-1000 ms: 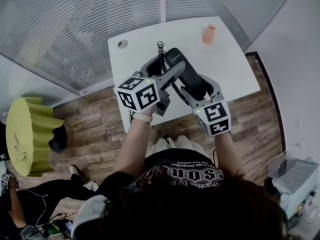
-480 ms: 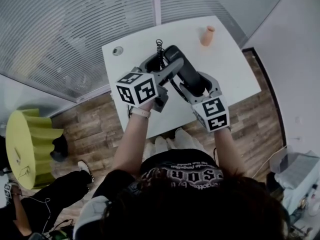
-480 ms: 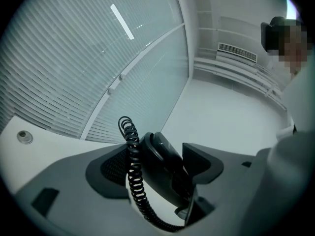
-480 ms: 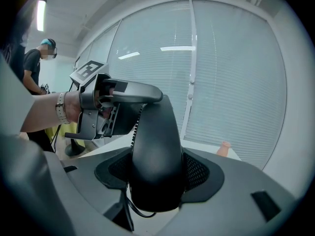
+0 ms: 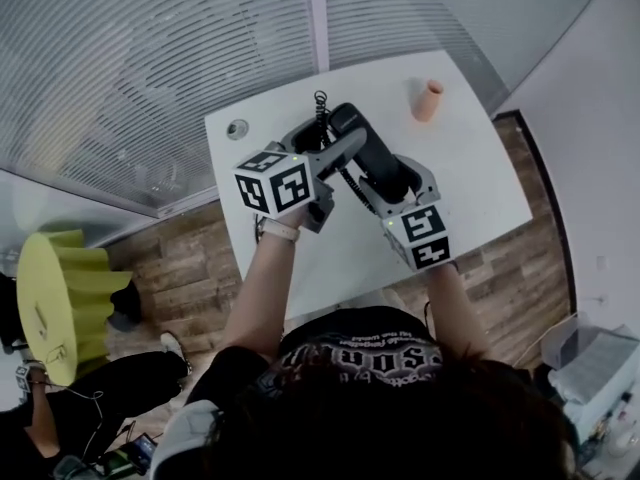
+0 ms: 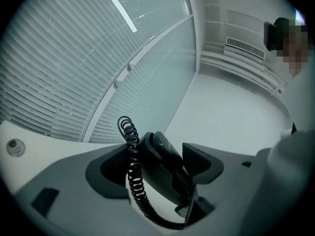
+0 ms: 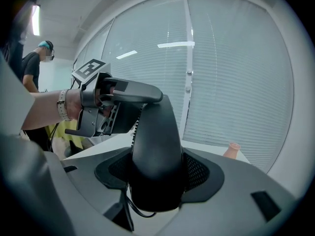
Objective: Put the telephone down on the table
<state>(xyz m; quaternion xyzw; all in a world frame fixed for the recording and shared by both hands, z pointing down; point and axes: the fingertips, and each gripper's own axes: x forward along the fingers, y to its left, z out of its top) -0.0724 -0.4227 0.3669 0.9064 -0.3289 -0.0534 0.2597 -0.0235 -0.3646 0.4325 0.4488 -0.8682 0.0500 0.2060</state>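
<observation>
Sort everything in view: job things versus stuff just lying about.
Job: handset, cord, table, left gripper and right gripper, both shut on the handset.
Lying about: vase, grommet, yellow stool.

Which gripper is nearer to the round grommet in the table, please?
Left. The left gripper hangs just right of the grommet; the right gripper grips the handset farther right.

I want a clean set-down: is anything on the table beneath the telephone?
Nothing visible does. The left gripper and right gripper hold the telephone over bare table; the peach vase stands apart, farther right.
</observation>
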